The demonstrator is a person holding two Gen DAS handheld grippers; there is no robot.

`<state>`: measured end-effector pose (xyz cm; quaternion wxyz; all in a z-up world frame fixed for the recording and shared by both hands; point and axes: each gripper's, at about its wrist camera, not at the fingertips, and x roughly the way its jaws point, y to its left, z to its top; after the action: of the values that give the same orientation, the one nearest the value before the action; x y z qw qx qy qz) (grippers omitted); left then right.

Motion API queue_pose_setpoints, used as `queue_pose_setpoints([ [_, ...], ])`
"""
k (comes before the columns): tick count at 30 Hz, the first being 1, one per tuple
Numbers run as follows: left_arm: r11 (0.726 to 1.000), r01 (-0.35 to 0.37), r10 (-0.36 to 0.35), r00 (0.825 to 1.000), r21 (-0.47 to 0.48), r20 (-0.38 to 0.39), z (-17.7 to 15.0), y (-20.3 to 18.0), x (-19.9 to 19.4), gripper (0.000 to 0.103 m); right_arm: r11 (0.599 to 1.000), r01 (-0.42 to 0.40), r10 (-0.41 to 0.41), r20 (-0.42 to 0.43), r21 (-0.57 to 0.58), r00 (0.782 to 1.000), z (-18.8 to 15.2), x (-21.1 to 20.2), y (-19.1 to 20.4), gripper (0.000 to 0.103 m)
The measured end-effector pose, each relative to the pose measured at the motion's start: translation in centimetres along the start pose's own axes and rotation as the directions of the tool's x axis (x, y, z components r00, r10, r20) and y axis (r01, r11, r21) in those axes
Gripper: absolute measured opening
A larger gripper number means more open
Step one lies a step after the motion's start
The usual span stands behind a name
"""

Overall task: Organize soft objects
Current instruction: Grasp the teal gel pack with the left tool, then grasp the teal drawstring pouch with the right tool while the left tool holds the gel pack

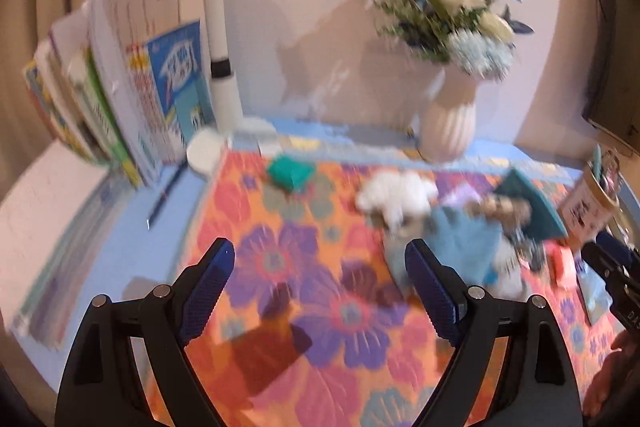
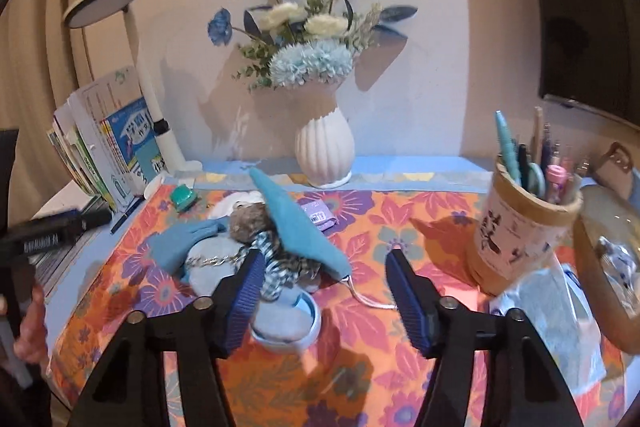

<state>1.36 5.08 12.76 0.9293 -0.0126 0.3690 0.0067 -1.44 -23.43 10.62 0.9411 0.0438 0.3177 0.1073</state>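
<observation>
Soft pile: a heap of plush and cloth [image 2: 256,239] lay at centre of the right wrist view, with a fuzzy brown toy, a checked ribbon and a pale round cushion.
Teal pieces: a felt-like pointed cloth [image 2: 296,223] slanted across the heap; a flat glove shape [image 2: 184,239] lay at its left.
Left view: the same pile [image 1: 452,227] sat blurred at right of centre, a fluffy white toy [image 1: 396,195] on its upper left.
Surface: a glossy floral mat [image 2: 400,227] in orange, pink and purple.
Backdrop: a ribbed white vase [image 2: 325,151] of blue and cream flowers, leaning books [image 1: 120,99], a cylindrical pen cup [image 2: 524,227].
Left gripper [image 1: 320,287]: angled down over bare mat, ridged blue pads spread wide, nothing between them.
Right gripper [image 2: 324,291]: angled down at the pile's near edge, pads apart, pinching nothing; its left pad overlapped the ribbon in view, contact unclear.
</observation>
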Motion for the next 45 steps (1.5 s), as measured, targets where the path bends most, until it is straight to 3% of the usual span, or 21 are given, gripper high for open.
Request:
queue_pose_setpoints([
  [4,0.995,0.06,-0.065,0.996,-0.078,-0.054,2.3,1.8,4.6,0.086,0.998,-0.039,0.036,-0.076,-0.041,0.997,0.3,2.5,0.3,0.054],
  [9,0.956,0.116,-0.151,0.982,-0.269,-0.111,3.0,4.6,11.3,0.086,0.995,-0.088,0.082,-0.117,-0.043,0.99,0.6,5.5,0.8,0.054],
  [10,0.949,0.119,-0.158,0.981,-0.292,-0.116,3.1,4.8,12.4,0.086,0.995,-0.09,0.084,-0.127,-0.041,0.988,0.7,6.2,0.9,0.048],
  [11,0.947,0.121,-0.162,0.98,-0.298,-0.116,3.4,4.8,13.5,0.086,0.995,-0.097,0.091,-0.135,-0.037,0.987,0.9,6.8,0.9,0.035],
  [13,0.952,0.092,-0.132,0.984,-0.293,-0.121,4.0,4.6,15.3,0.086,0.992,-0.123,0.118,-0.156,-0.023,0.981,1.2,8.1,0.7,0.016],
  [15,0.956,0.048,-0.094,0.985,-0.291,-0.148,4.5,4.4,17.3,0.084,0.992,-0.123,0.12,-0.139,-0.009,0.983,1.3,8.5,0.5,0.012],
  [16,0.956,0.027,-0.079,0.983,-0.292,-0.167,4.6,4.3,18.4,0.08,0.992,-0.123,0.121,-0.13,-0.005,0.984,1.4,8.4,0.4,0.009],
  [18,0.958,-0.013,-0.049,0.977,-0.287,-0.209,4.6,4.2,20.4,0.052,0.992,-0.123,0.123,-0.112,0.01,0.986,1.5,8.1,0.0,0.007],
  [20,0.964,-0.041,-0.019,0.975,-0.262,-0.222,4.5,3.8,21.6,0.043,0.993,-0.114,0.116,-0.092,0.028,0.989,1.7,7.6,-0.5,0.005],
  [22,0.974,-0.047,0.005,0.983,-0.223,-0.184,4.5,3.2,21.1,0.04,0.993,-0.102,0.106,-0.067,0.051,0.992,2.0,6.7,-1.3,0.005],
  [24,0.975,-0.022,-0.015,0.986,-0.222,-0.165,4.5,3.2,20.1,0.04,0.991,-0.105,0.109,-0.044,0.085,0.993,2.1,5.3,-2.1,0.005],
  [32,0.972,0.091,-0.101,0.994,-0.217,-0.035,2.4,1.9,10.3,0.04,0.987,-0.115,0.115,0.006,0.108,0.993,1.5,-1.3,-2.6,0.005],
  [37,0.982,0.087,-0.093,0.995,-0.167,-0.028,-1.7,0.0,6.6,0.04,0.987,-0.125,0.135,-0.097,0.1,0.986,-1.7,-3.6,-2.9,0.005],
  [42,0.979,0.118,-0.125,0.992,-0.167,-0.032,-6.0,-1.0,5.2,0.041,0.983,-0.132,0.159,-0.24,0.126,0.958,-6.3,-4.4,-3.9,0.006],
  [45,0.981,0.117,-0.125,0.991,-0.154,-0.043,-7.7,-1.5,5.4,0.041,0.993,-0.089,0.11,-0.328,0.077,0.938,-8.1,-4.5,-3.9,0.02],
])
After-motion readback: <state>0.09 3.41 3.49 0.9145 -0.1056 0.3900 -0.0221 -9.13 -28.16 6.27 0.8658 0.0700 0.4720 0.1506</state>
